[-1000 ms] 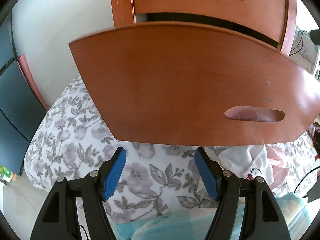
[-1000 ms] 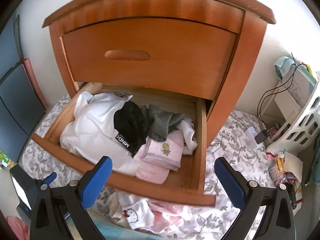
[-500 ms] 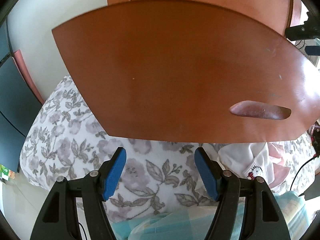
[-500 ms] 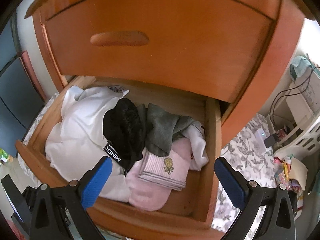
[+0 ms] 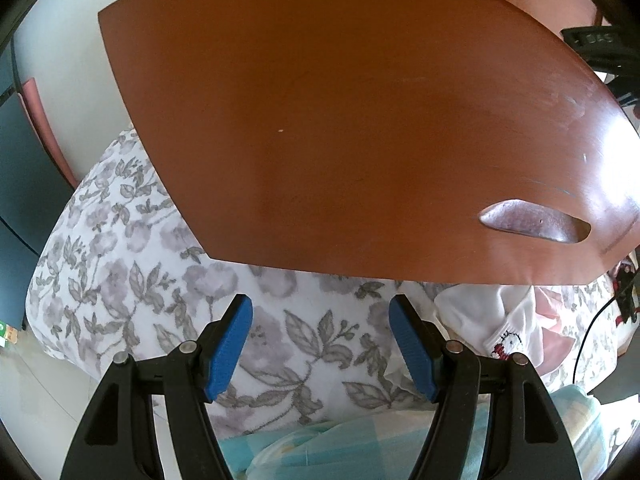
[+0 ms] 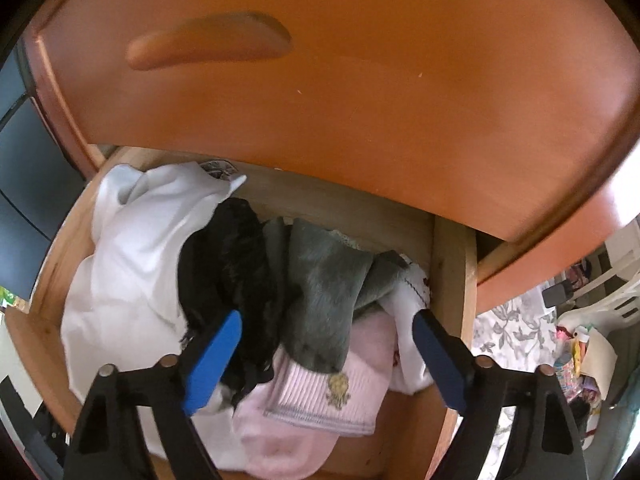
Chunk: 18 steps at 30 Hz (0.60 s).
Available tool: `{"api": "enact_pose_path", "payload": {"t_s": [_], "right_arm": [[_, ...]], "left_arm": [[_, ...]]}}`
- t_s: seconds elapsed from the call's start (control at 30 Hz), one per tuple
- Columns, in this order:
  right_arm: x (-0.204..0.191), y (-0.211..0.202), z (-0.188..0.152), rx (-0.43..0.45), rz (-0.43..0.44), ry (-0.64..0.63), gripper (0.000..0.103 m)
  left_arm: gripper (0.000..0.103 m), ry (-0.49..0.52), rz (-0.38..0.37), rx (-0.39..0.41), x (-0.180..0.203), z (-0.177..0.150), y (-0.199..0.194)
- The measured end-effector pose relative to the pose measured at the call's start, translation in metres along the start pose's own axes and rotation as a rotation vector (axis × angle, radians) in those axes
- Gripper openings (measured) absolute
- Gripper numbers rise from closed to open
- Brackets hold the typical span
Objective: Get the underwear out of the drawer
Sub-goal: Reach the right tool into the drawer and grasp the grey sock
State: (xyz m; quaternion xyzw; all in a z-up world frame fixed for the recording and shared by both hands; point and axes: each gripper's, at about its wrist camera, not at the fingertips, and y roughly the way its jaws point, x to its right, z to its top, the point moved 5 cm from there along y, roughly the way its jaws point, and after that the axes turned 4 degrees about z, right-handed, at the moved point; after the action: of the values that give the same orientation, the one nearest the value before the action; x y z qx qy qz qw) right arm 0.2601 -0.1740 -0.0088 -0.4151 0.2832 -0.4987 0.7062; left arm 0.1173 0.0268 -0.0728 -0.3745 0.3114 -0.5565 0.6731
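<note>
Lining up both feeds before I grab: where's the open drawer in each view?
Left wrist: drawer seen from the front, its panel filling the upper middle, handle recess at right.
Right wrist: drawer seen from above, lower middle, full of clothes, below the upper drawer.
Shared landmark: the floral sheet beneath it, lower left in the left view, right edge in the right view.

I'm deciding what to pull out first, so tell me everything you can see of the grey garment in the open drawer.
The grey garment is a soft, slightly fuzzy-looking cloth, crumpled rather than folded, lying on top of the pile in the wooden drawer. It rests against the black garment on one side, drapes over the pink ribbed piece, and touches white cloth on the other side. It lies between the open fingers of the right hand-held gripper, not yet pinched.
</note>
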Motion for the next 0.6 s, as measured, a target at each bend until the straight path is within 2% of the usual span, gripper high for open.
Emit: {"api": "enact_pose_path", "payload": {"t_s": [0.2, 0.37, 0.53, 0.6], "right_arm": [[0.008, 0.019, 0.005, -0.052, -0.007, 0.015, 0.058], [0.011, 0.026, 0.008, -0.077, -0.003, 0.015, 0.053], [0.003, 0.032, 0.01, -0.099, 0.022, -0.006, 0.038], [-0.001, 0.031, 0.01, -0.096, 0.032, -0.019, 0.028]], "left_arm": [[0.072, -0.004, -0.005, -0.009, -0.001, 0.0, 0.002], [0.072, -0.004, -0.005, -0.011, -0.001, -0.001, 0.003], [0.072, -0.002, -0.004, -0.013, 0.0, -0.001, 0.003], [0.072, -0.001, -0.005, -0.015, 0.0, -0.001, 0.003]]}}
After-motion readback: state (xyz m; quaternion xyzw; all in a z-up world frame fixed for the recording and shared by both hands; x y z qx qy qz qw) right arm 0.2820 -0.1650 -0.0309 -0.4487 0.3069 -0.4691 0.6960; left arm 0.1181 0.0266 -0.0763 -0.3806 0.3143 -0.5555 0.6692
